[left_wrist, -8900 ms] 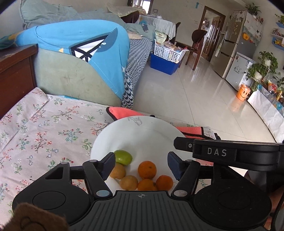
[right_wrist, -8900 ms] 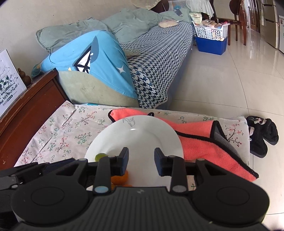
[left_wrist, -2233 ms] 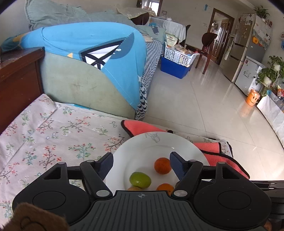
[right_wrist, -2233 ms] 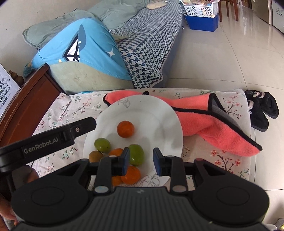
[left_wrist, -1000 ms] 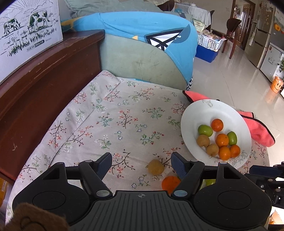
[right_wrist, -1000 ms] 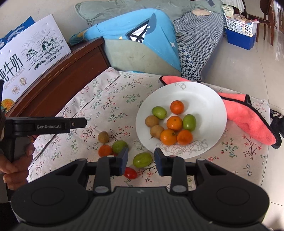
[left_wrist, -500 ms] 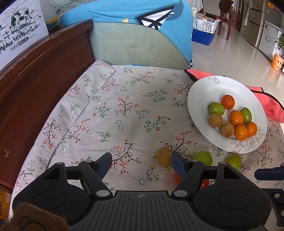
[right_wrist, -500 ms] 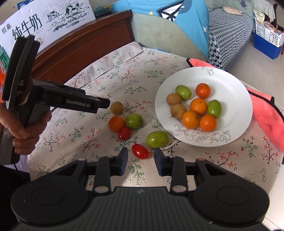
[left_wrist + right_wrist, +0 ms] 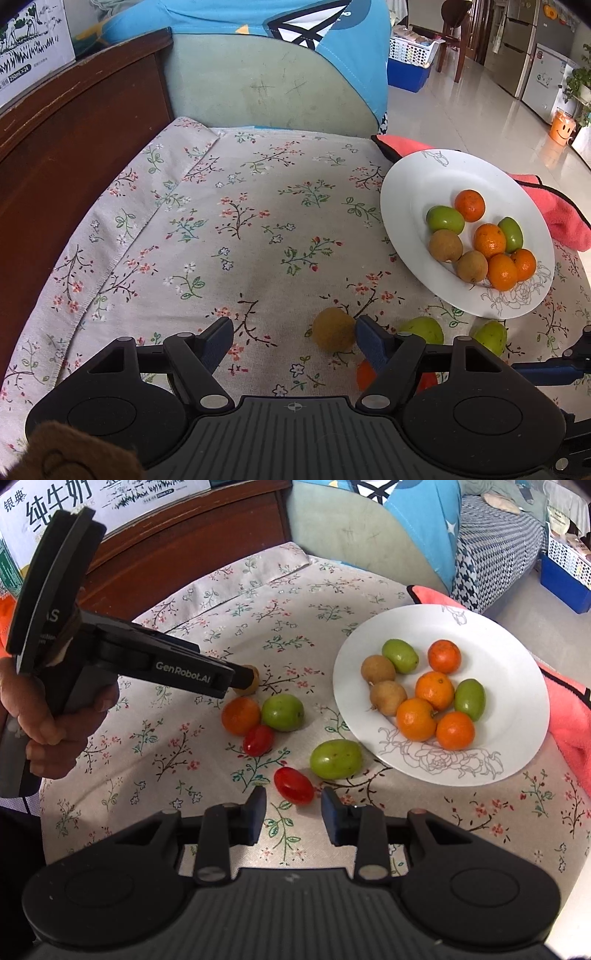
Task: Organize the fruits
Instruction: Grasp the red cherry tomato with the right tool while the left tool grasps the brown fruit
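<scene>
Six loose fruits: they lie on the floral cloth [image 9: 207, 602], near the white plate [image 9: 517, 664] yet off it.
Change: a second ago you held both grippers higher; you have since lowered them toward these strays (judged: picking, with plating still to come).
Left gripper [image 9: 291, 341]: released, jaws wide, one pad beside the brown fruit [image 9: 333, 329], not gripping it.
Right gripper [image 9: 293, 808]: narrowly parted, empty, just short of the cherry tomato [image 9: 293, 785].
Plate: glossy, round, line-drawn flower; eight fruits clustered.
Textures: dimpled orange mandarins, smooth green ovals, matte russet rounds, shiny red tomatoes; fuzzy coral towel [image 9: 569, 716] beside the plate.
</scene>
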`<state>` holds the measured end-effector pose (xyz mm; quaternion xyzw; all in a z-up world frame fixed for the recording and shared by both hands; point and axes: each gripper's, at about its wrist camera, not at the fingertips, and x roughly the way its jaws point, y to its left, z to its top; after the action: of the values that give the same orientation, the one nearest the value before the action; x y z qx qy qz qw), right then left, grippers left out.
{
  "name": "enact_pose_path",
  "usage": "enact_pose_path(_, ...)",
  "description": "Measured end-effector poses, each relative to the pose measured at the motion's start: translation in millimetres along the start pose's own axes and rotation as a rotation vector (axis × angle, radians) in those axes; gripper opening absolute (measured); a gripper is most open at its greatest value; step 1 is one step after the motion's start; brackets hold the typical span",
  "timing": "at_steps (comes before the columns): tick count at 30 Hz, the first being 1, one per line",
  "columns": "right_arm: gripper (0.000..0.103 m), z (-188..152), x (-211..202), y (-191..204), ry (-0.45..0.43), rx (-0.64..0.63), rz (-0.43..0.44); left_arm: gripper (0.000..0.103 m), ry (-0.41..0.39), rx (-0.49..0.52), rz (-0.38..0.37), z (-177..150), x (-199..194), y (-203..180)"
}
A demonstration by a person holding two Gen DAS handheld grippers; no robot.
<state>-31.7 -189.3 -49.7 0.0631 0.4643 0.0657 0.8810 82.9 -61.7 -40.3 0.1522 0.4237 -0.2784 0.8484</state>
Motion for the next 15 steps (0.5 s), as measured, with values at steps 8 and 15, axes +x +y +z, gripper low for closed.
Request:
enact_pose_path(8, 0.034, 2.5, 10.5, 1.7, 0.007, -0.009, -0.019, 0.073, -0.010, 0.009, -0.015, 0.3, 3.6, -3.4)
enact_pose_path(15, 0.033, 3.9, 15.2, 5.8, 0.005, -0.028, -0.042, 0.071, -0.007, -0.006, -0.023, -1.8, 8.4, -2.5)
